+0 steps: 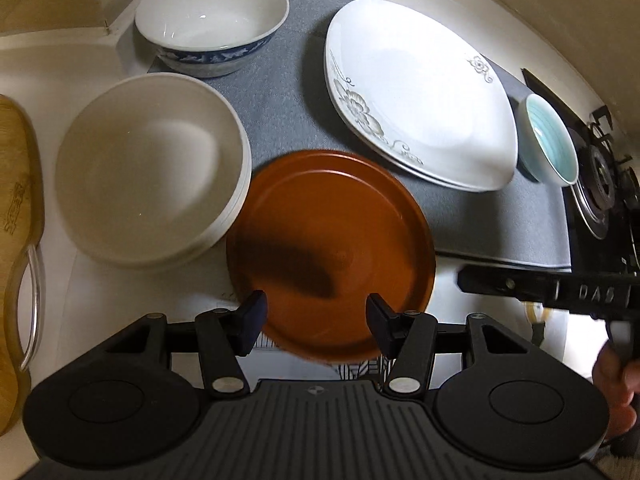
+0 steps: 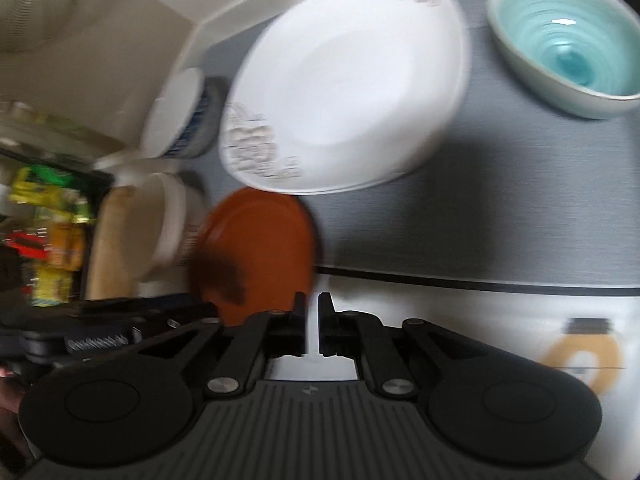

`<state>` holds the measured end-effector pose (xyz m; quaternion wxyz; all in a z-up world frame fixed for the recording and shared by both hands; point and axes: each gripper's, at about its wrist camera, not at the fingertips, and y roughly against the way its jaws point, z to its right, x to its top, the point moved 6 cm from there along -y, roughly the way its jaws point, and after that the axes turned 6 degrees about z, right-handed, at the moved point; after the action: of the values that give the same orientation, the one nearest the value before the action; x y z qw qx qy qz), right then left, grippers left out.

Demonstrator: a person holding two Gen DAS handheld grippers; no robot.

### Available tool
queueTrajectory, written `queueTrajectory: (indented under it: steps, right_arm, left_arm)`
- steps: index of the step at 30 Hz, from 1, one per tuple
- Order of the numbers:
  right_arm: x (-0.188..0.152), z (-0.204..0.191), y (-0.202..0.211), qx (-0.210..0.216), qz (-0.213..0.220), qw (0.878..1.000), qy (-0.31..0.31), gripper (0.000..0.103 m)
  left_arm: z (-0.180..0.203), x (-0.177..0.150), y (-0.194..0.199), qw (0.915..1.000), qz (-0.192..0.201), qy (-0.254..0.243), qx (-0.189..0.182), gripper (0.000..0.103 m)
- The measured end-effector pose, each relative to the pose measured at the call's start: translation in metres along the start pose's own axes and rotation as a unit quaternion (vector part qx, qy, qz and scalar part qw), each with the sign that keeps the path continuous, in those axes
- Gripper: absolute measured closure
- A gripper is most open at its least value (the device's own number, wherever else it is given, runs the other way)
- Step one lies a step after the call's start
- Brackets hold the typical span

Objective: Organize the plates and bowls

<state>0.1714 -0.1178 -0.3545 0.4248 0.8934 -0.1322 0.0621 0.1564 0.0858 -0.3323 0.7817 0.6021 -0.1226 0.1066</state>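
Note:
An orange-brown plate (image 1: pixel 330 252) lies at the counter's front edge, partly on the grey mat (image 1: pixel 280 112). My left gripper (image 1: pixel 316 316) is open, its fingers straddling the plate's near rim without holding it. A stack of cream bowls (image 1: pixel 148 168) sits to its left, a blue-patterned white bowl (image 1: pixel 212 20) behind, stacked white floral plates (image 1: pixel 420 92) to the right, then a teal bowl (image 1: pixel 550 140). My right gripper (image 2: pixel 313 322) is nearly shut and empty, just right of the orange plate (image 2: pixel 256 248). The floral plates (image 2: pixel 344 88) and teal bowl (image 2: pixel 568 40) lie ahead of it.
A wooden cutting board (image 1: pixel 18 216) lies at the left edge. A gas stove burner (image 1: pixel 600 196) sits at the far right. Walls enclose the counter at the back. Colourful packets (image 2: pixel 48 216) sit left in the right wrist view, which is motion-blurred.

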Motion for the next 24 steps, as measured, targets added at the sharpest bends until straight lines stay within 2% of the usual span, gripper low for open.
queueTrajectory:
  steps: [2,6,9,12,13,15,16,18,21,24]
  right_arm:
    - [0.001,-0.005,-0.007,0.011,-0.004,1.0,-0.005,0.075]
    - [0.004,-0.011,-0.025,0.01,-0.016,1.0,-0.015,0.073]
    - [0.004,-0.017,-0.029,-0.026,-0.008,0.999,0.017,0.072]
    - [0.003,-0.029,-0.033,-0.1,0.01,0.988,0.114,0.069]
    - [0.001,-0.034,-0.037,-0.11,0.003,0.984,0.138,0.071]
    - [-0.006,-0.036,-0.043,-0.115,-0.019,0.979,0.167,0.085]
    - [-0.008,-0.036,-0.043,-0.125,-0.025,0.975,0.181,0.1]
    - [-0.011,-0.032,-0.037,-0.138,-0.029,0.972,0.189,0.102]
    - [-0.011,-0.021,-0.017,-0.139,-0.025,0.974,0.178,0.102]
    - [-0.016,-0.008,-0.002,-0.179,-0.02,0.962,0.205,0.102]
  left_arm:
    - [-0.002,-0.002,0.0,1.0,-0.002,0.007,0.003,0.045]
    - [-0.006,-0.005,0.002,0.9999,-0.001,0.016,0.002,0.045]
    - [-0.01,-0.011,0.006,0.9997,-0.001,0.025,-0.002,0.045]
    - [-0.018,-0.02,0.004,0.9993,-0.008,0.037,-0.002,0.045]
    - [-0.021,-0.022,0.003,0.9991,-0.011,0.042,0.0,0.045]
    - [-0.026,-0.025,0.001,0.9987,-0.015,0.049,0.004,0.045]
    - [-0.027,-0.025,0.002,0.9987,-0.015,0.049,0.004,0.045]
    - [-0.025,-0.024,0.003,0.9989,-0.01,0.046,0.002,0.045]
    - [-0.024,-0.021,0.002,0.999,-0.007,0.045,0.0,0.045]
    - [-0.025,-0.017,-0.005,0.9986,-0.006,0.052,-0.005,0.045]
